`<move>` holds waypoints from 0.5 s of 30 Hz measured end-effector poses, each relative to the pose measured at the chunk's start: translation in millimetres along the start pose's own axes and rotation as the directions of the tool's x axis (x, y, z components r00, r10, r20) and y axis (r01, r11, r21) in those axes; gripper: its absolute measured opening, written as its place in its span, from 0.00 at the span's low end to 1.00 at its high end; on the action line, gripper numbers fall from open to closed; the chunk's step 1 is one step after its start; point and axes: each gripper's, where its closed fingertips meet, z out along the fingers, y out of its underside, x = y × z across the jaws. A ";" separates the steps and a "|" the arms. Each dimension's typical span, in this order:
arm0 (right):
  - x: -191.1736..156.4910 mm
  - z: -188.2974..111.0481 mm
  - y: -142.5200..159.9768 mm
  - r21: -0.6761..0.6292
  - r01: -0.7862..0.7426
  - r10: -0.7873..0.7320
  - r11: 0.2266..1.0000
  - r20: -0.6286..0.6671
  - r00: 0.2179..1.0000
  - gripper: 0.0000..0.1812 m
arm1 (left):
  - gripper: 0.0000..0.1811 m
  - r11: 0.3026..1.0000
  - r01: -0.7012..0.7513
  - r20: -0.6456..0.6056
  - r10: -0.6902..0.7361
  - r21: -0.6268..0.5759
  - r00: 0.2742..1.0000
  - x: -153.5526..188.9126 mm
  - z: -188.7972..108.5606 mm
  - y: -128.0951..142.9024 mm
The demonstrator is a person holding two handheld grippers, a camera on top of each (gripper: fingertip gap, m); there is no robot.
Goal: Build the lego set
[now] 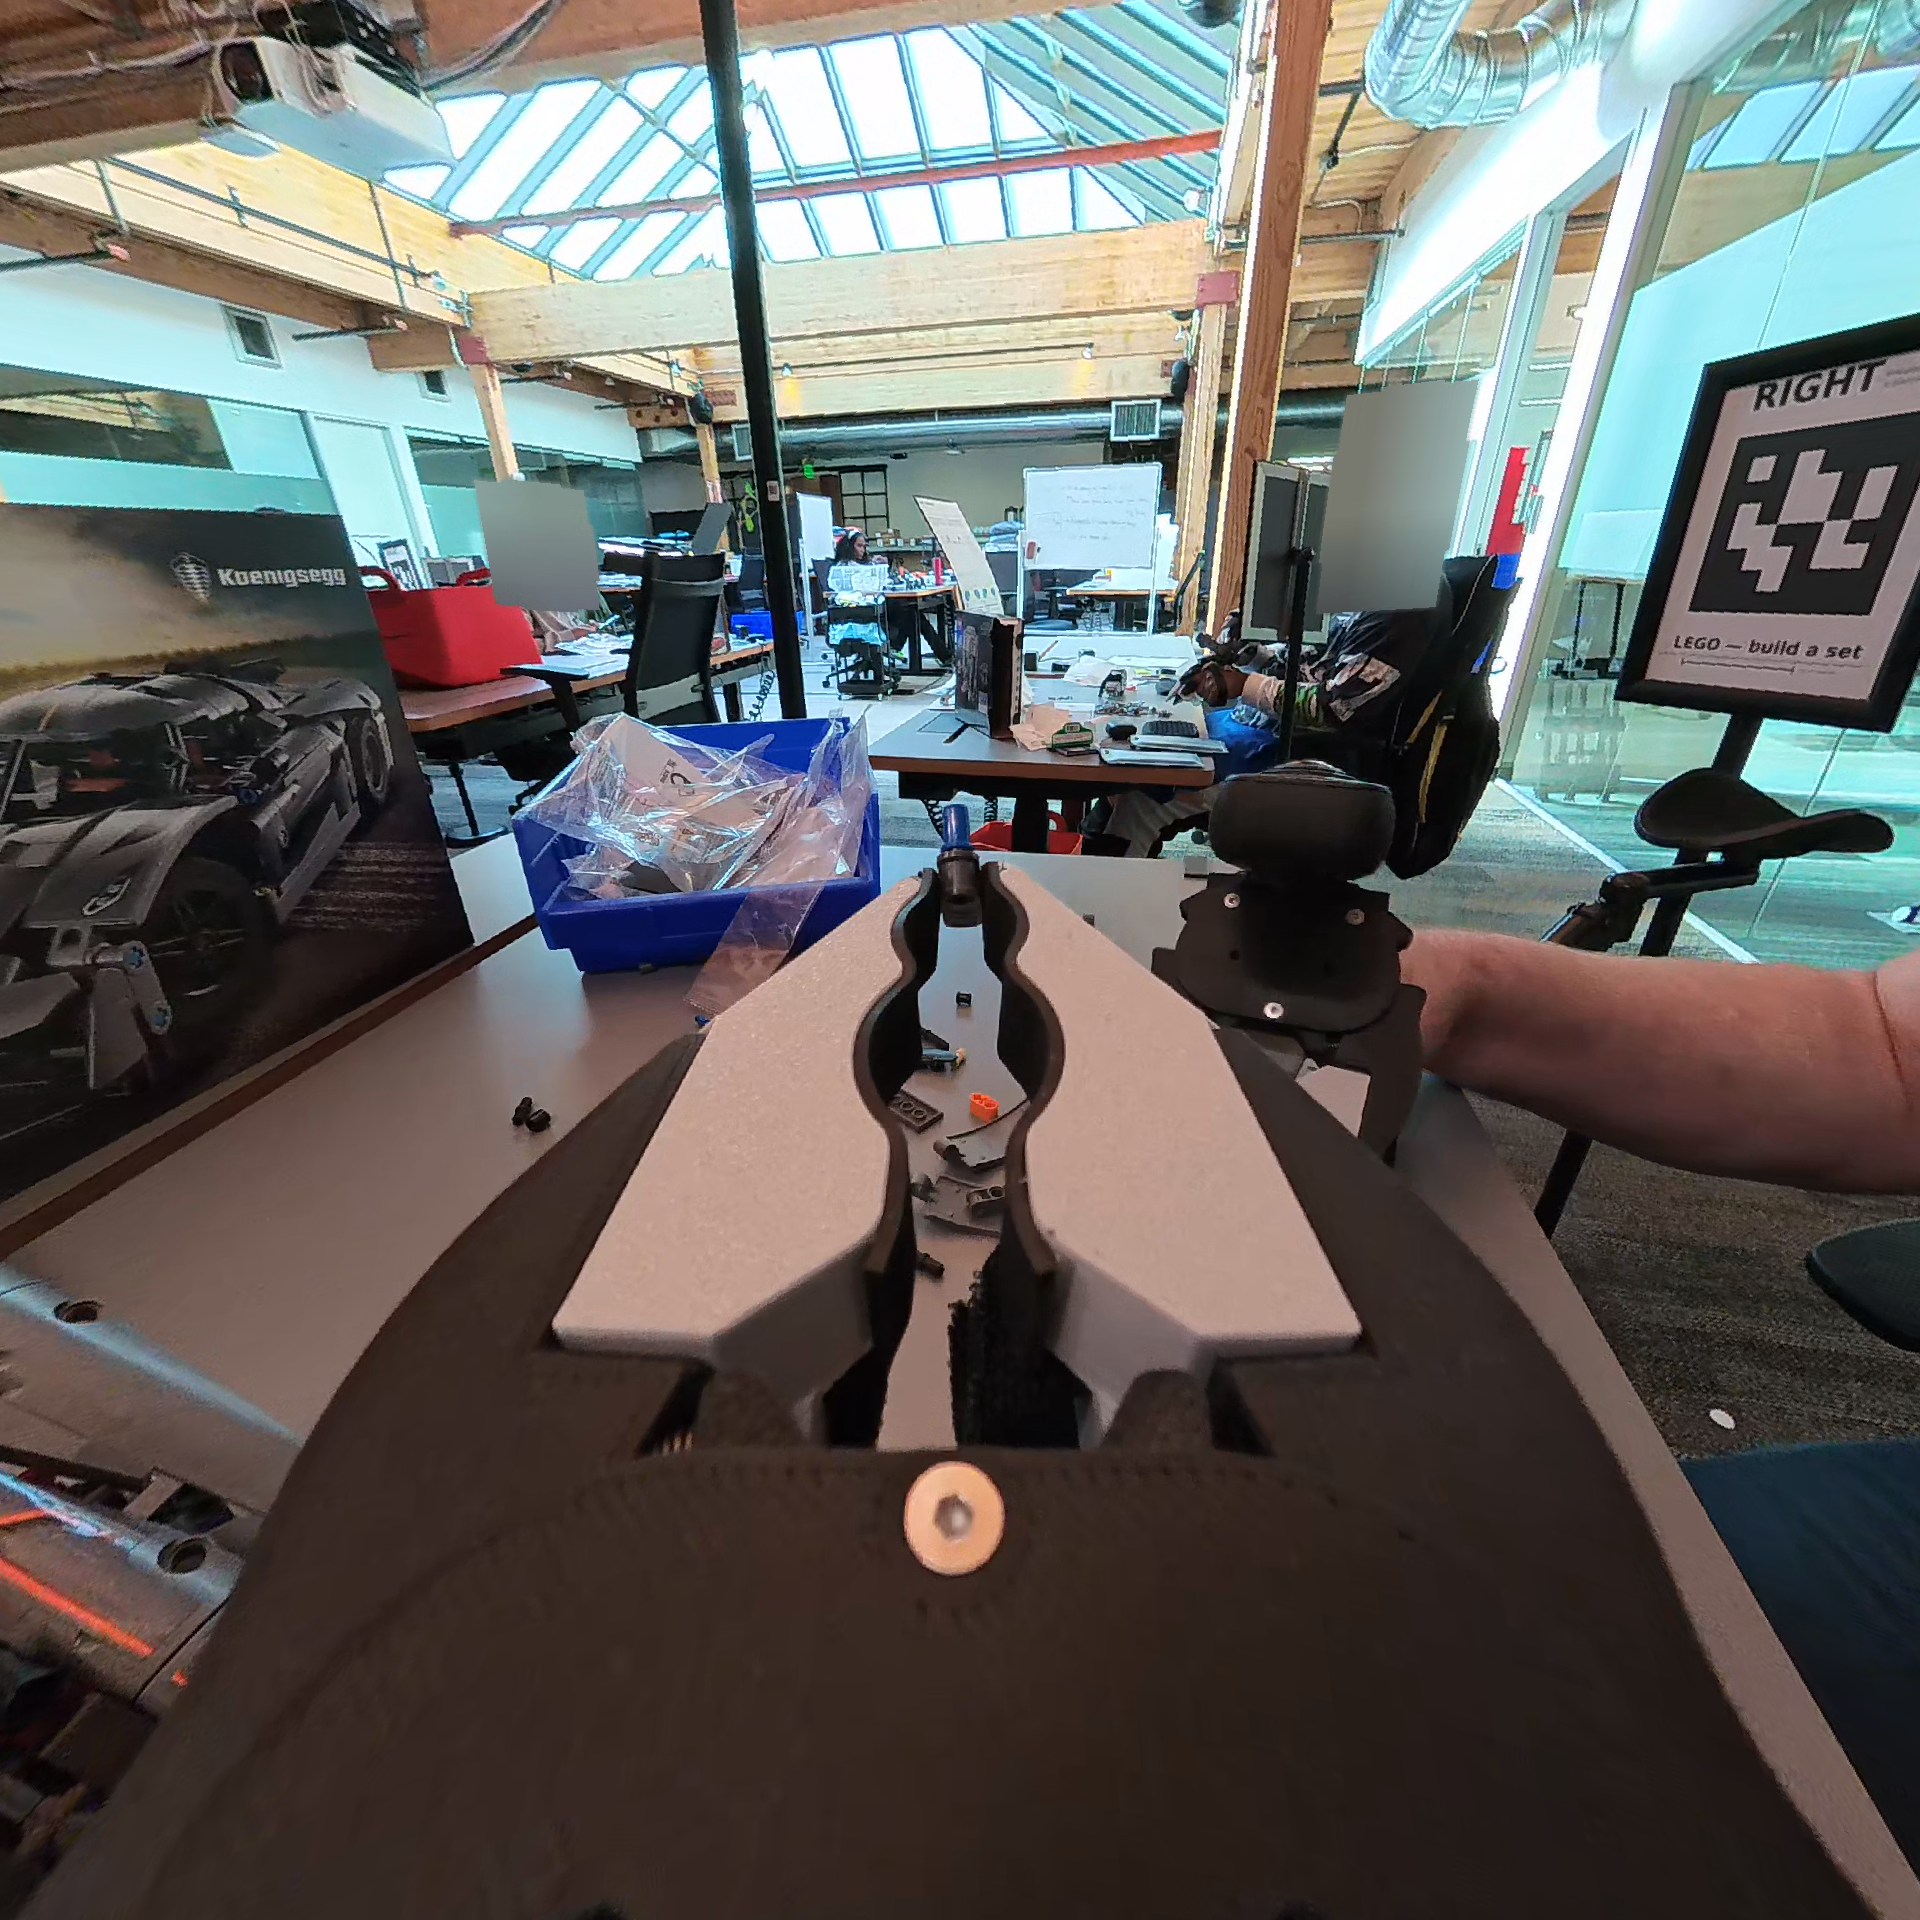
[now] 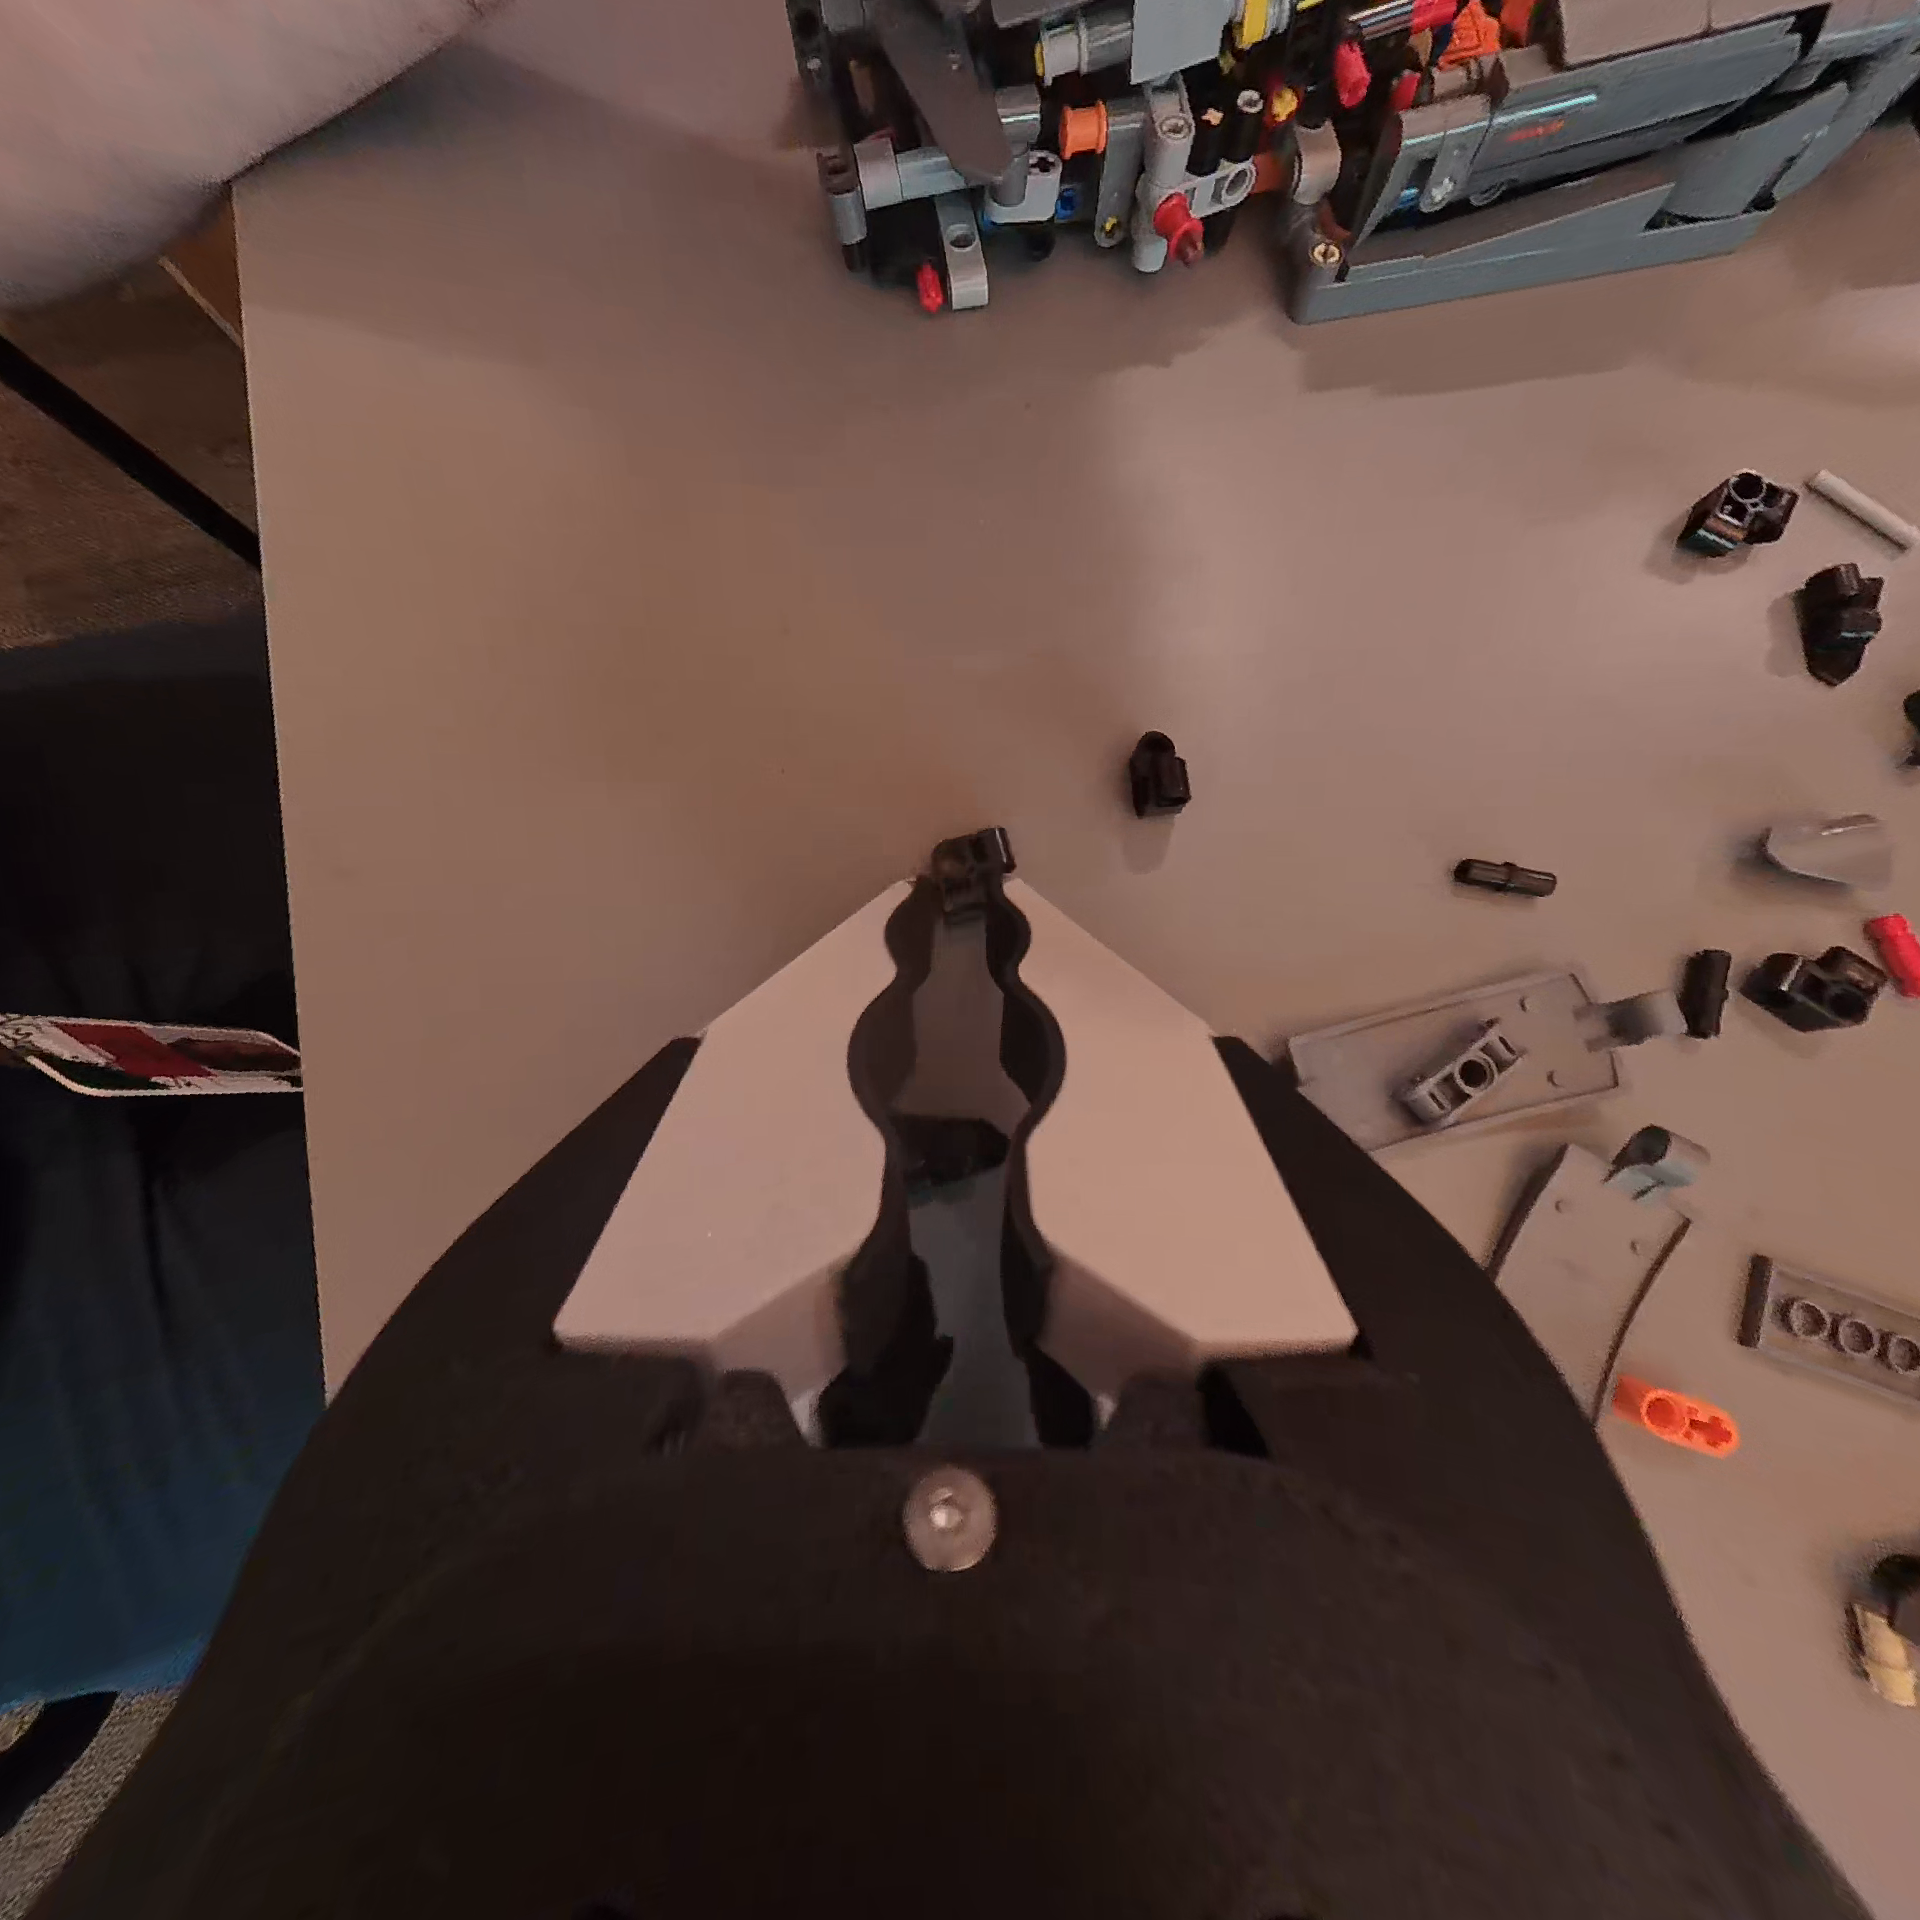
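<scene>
Both grippers carry a small part. The left gripper (image 1: 958, 878) is clamped on a black connector with a blue pin (image 1: 955, 831); the right gripper (image 2: 971, 878) pinches a black connector (image 2: 971, 862) over the table (image 2: 644, 582). Next step, I think, is joining them (careful alignment needed). The half-built car (image 2: 1351, 135) waits at the table's far edge.

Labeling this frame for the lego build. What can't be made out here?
- Left wrist view: most loose parts on the table, hidden by the left tool; only a slit shows.
- Right wrist view: car model cut off by the top edge.
- Right wrist view: shape of the small black piece in the right tool, too small.
</scene>
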 end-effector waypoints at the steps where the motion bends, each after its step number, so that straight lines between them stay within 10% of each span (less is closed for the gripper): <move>1: -0.9 0.8 -0.7 -0.002 0.004 -0.004 1.000 0.002 1.000 0.04 | 0.03 1.000 -0.001 0.002 0.001 0.000 1.000 -0.3 -0.2 -0.3; 15: -27.4 2.6 -1.6 -0.036 0.028 -0.027 0.999 0.035 0.999 0.04 | 0.03 1.000 -0.011 -0.001 0.011 0.006 1.000 2.5 -0.7 -3.2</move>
